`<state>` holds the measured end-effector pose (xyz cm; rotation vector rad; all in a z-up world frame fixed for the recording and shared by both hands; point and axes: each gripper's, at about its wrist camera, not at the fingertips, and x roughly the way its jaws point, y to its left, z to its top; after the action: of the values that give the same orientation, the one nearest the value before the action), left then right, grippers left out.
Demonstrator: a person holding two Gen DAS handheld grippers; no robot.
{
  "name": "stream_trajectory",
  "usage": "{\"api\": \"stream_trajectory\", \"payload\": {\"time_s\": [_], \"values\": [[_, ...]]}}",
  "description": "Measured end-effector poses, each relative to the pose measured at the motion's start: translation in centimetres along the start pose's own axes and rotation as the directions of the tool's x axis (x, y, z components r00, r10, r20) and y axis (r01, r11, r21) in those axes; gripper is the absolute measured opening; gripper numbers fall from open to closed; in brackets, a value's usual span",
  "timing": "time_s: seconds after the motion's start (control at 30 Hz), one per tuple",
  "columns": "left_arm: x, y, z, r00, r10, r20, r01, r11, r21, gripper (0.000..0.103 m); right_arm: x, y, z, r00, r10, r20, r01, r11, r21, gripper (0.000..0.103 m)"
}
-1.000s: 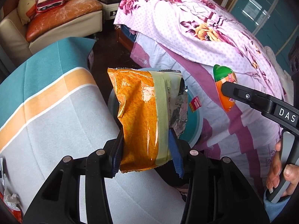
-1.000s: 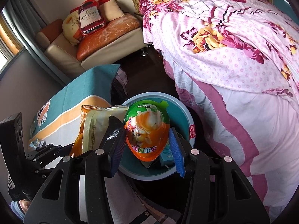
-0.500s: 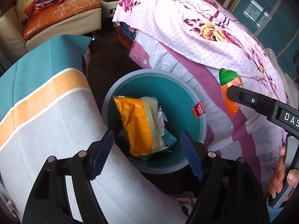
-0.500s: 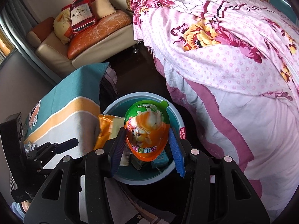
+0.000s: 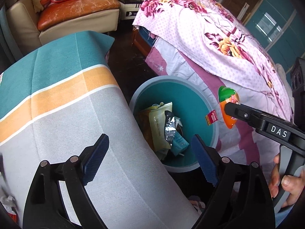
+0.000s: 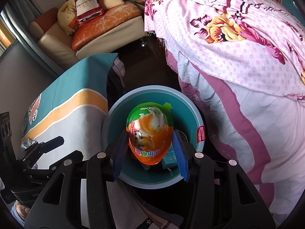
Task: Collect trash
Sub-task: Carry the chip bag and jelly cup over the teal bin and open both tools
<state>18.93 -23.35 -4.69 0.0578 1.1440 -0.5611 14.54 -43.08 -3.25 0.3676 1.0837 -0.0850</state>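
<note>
Orange chip bag now lies in the bin, released a second ago; the left gripper stands apart, empty, above the table. The right gripper remains clamped on the egg pack over the bin; its drop is due next.

A glossy plastic egg-shaped package, orange and green with a printed film face, sits between ribbed blue rubbery pads of the right tool, whose black body looks like matt plastic with small bright metal pins. The round bin is smooth matt plastic, grey rim, teal inside. In it lie a crinkled snack bag with shiny silver foil lining and a small teal carton. The table wears coarse woven cloth. The bed is covered in soft floral cotton-like fabric. The sofa cushion shows cracked, shiny leather.
</note>
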Motion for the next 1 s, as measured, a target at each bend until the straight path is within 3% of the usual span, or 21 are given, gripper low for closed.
{"api": "stream_trajectory", "payload": {"time_s": [0.53,0.8,1.0], "values": [[-0.8,3.1,-1.5,1.0,-0.011,-0.006,0.011,0.998,-0.055,0.088,2.8,2.0,-0.9,0.996,-0.011,-0.088,0.011,1.0,-0.004,0.047],[-1.4,4.1,-2.1,1.0,-0.025,0.0,0.025,0.997,-0.073,0.088,2.0,2.6,-0.9,0.996,-0.044,-0.075,0.043,0.999,-0.006,0.069],[-2.6,4.8,-2.7,0.999,-0.035,0.016,0.036,0.996,-0.086,0.089,0.7,3.7,-1.1,0.997,-0.053,-0.063,0.052,0.998,-0.021,0.074]]}}
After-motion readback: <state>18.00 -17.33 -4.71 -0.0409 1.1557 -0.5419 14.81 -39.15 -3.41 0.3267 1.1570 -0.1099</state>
